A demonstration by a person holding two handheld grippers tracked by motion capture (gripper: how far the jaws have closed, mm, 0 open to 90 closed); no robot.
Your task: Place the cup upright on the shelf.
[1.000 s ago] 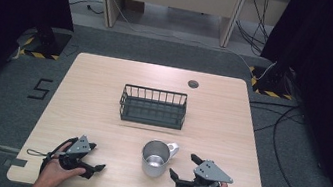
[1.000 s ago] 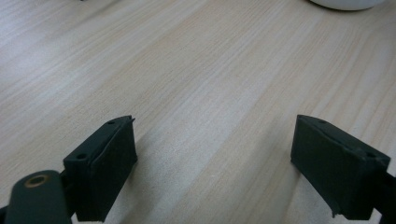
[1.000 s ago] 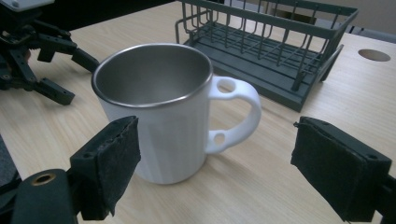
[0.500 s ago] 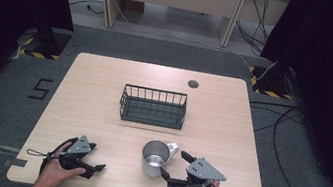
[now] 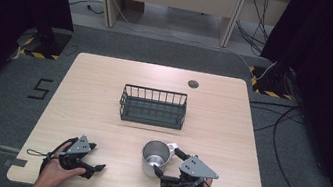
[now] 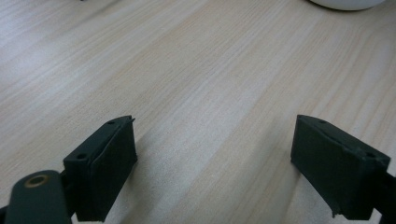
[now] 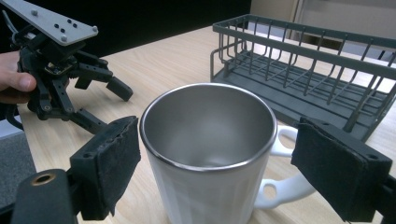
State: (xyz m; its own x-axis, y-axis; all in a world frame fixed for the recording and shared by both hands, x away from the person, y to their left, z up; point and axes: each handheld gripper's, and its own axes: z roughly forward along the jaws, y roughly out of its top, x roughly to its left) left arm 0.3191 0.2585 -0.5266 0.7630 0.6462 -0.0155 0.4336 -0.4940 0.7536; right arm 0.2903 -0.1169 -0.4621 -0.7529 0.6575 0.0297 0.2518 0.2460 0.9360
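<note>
A steel-lined white mug (image 5: 155, 157) stands upright on the table (image 5: 93, 97), at 6 o'clock from a dark wire basket (image 5: 153, 106). The right hand-held gripper (image 5: 161, 173), jaws spread, flanks the mug without gripping it. At 9 o'clock from the mug, the left hand-held gripper (image 5: 94, 171) rests released.

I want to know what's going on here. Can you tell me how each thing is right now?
Mug: upright, empty, on the table, not gripped.
Rack: upright, empty.
Right gripper: open, jaws either side of the mug.
Left gripper: open, holding nothing, low over the table.
</note>
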